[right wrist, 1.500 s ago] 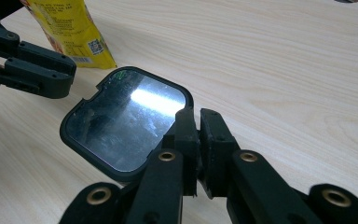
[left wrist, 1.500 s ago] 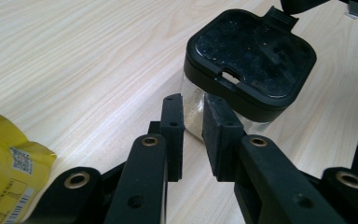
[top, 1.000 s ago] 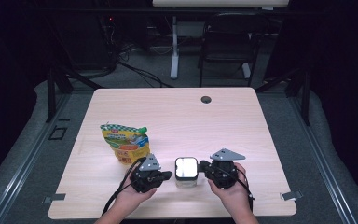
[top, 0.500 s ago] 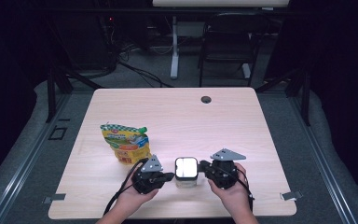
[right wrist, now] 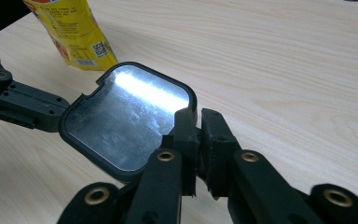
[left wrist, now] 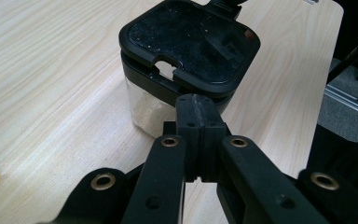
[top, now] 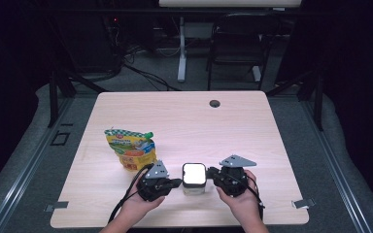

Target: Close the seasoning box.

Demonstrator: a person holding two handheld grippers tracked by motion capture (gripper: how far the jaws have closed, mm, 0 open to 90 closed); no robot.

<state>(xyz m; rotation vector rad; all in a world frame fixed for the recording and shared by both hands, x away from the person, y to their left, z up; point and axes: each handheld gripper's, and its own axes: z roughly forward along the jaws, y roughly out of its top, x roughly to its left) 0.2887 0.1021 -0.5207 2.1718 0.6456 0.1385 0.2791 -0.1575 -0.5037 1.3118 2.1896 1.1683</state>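
On the worktop (top: 272, 126) a lidded jar (top: 194, 178) stands between both tools, the left tool (top: 177, 183) closed tight against its lid edge, the right tool (top: 211, 174) just easing apart, a yellow pouch (top: 130, 148) beyond the left one

The right gripper (right wrist: 198, 122) rises from six o'clock, its jaws a narrow slit apart after just opening, tips against the black-rimmed lid (right wrist: 128, 119). At nine o'clock the left gripper (right wrist: 63, 119) meets the lid. A yellow pouch (right wrist: 70, 32) stands at eleven o'clock on the wooden table (right wrist: 284, 70).
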